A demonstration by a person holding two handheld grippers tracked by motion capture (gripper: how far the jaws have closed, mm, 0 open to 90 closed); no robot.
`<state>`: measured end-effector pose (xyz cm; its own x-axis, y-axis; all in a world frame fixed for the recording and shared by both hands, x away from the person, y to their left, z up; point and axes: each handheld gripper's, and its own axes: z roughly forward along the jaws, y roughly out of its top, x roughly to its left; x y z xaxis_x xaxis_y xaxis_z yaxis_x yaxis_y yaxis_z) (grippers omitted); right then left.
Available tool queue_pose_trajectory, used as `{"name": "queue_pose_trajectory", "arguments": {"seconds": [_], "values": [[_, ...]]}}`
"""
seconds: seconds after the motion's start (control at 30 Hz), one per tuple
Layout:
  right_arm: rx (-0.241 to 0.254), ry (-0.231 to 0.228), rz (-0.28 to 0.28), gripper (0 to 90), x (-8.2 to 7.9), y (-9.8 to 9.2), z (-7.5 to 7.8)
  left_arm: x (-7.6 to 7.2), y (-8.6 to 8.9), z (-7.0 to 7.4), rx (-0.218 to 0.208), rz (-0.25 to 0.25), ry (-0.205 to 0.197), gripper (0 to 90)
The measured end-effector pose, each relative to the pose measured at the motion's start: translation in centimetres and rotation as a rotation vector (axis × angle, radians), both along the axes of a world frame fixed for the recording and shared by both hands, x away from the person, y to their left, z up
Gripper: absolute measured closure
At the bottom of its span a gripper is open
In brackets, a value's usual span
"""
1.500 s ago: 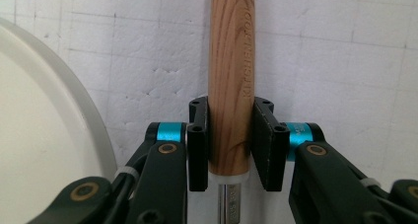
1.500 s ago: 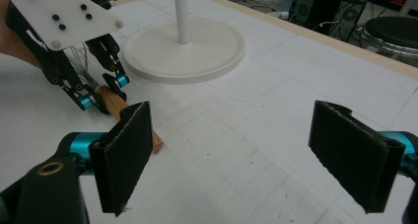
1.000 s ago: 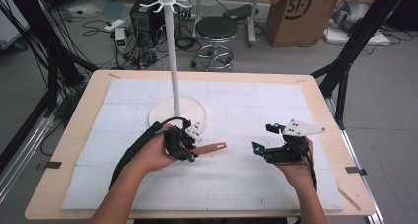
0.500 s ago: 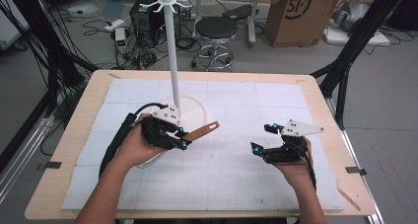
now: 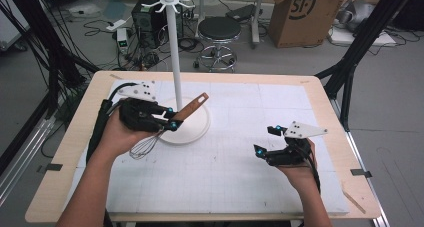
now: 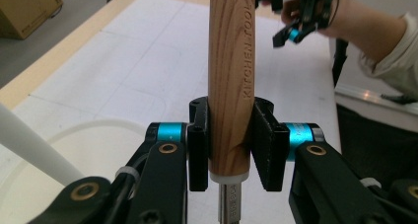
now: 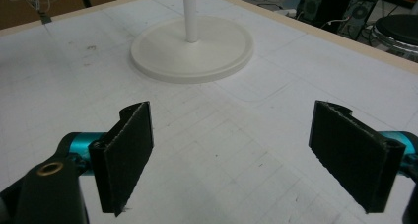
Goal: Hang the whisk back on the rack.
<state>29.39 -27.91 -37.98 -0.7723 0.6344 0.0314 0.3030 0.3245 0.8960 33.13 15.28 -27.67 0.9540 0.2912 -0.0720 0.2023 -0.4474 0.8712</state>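
My left gripper clamps the whisk by its wooden handle above the stand's base; its wire head hangs below in the high view, while my left gripper view reads the handle's lettering. My right gripper gapes wide, empty, over the counter.

Whisk with a brown wooden handle and thin silver wire loops, tilted, handle end up and to the right, wires hanging low, up off the surface, over its left half, just beside the round white stand base
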Motion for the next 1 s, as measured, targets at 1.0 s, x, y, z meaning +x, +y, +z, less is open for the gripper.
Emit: {"name": "queue_pose_trajectory", "arguments": {"seconds": [1.0], "values": [[0.003,0.011,-0.001,16.3,0.1,0.0,-0.1,3.3,4.9,9.3,-0.191,0.088,-0.069,71.2]]}}
